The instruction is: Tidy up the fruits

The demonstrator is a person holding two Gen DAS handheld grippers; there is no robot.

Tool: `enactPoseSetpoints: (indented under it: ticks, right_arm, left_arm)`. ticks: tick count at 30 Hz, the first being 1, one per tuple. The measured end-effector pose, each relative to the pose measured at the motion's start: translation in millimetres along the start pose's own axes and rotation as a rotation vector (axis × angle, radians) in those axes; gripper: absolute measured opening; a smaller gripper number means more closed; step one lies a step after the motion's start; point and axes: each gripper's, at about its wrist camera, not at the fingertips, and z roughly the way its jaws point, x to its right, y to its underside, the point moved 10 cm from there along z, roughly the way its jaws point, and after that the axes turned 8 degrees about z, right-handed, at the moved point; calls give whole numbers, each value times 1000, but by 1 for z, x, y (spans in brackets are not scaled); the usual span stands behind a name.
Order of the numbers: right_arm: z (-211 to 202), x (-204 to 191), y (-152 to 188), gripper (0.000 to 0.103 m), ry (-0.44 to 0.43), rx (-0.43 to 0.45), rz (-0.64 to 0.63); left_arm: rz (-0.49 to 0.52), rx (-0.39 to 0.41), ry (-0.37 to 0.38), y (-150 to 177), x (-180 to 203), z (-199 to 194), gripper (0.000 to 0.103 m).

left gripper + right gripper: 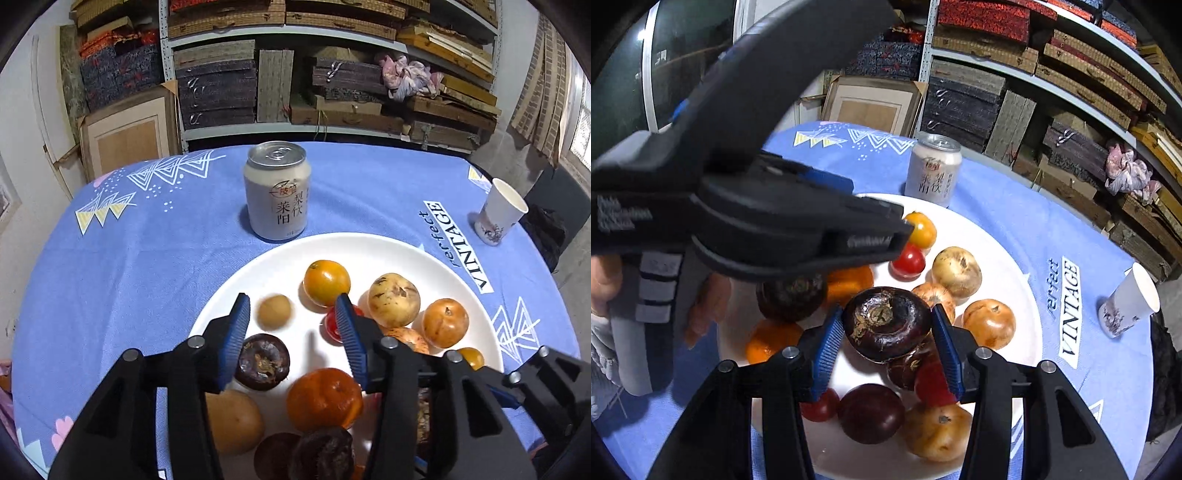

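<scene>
A white plate [369, 251] on the blue tablecloth holds several fruits: an orange [325, 400], a yellow-orange fruit [327, 282], a small tan fruit [274, 311], a dark purple mangosteen [263, 361] and a red tomato [331, 325]. My left gripper [293, 314] is open and empty above the plate. My right gripper [886, 323] is shut on a dark purple mangosteen [886, 323], held just above the other fruits on the plate [1008, 266]. The left gripper's body [757, 206] crosses the right wrist view.
A white drink can [277, 192] stands behind the plate; it also shows in the right wrist view [934, 173]. A paper cup [498, 212] stands at the table's right edge. Shelves with boxes [332, 74] lie behind the table.
</scene>
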Motion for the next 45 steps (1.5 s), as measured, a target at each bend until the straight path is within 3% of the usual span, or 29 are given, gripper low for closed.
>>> enactPoseSetpoints:
  ticks: [8, 12, 16, 20, 22, 25, 29, 33, 39, 42, 45]
  right_arm:
    - [-33, 3, -2, 50, 15, 52, 41]
    - [-59, 4, 0, 50, 3, 83, 68]
    - [-89, 4, 6, 51, -8, 119, 90]
    - [-119, 4, 19, 66, -13, 171, 122]
    - [-130, 5, 30, 68, -3, 190, 138]
    - [-140, 6, 47, 69, 5, 194, 184]
    - [-151, 12, 71, 85, 44, 203, 258]
    - [-156, 15, 95, 100, 112, 207, 320]
    - [-152, 8, 113, 100, 209, 190, 303]
    - [-154, 7, 117, 100, 263, 196, 282]
    - [-155, 8, 118, 100, 263, 194, 284]
  left_arm:
    - [-18, 57, -33, 7, -6, -46, 50]
    - [-28, 101, -49, 18, -4, -79, 65]
    - [-56, 143, -58, 35, -2, -115, 72]
    - [-71, 183, -115, 58, 3, -146, 83]
    - [-75, 190, -128, 74, 8, -158, 89]
    - [-83, 182, -147, 99, 20, -173, 90]
    - [-71, 201, -218, 125, 28, -194, 97]
    - [-74, 177, -214, 150, 35, -204, 99]
    - [-89, 149, -300, 171, 28, -208, 99]
    - [-116, 134, -257, 177, 25, -204, 99]
    - [-146, 121, -186, 180, 26, -195, 99]
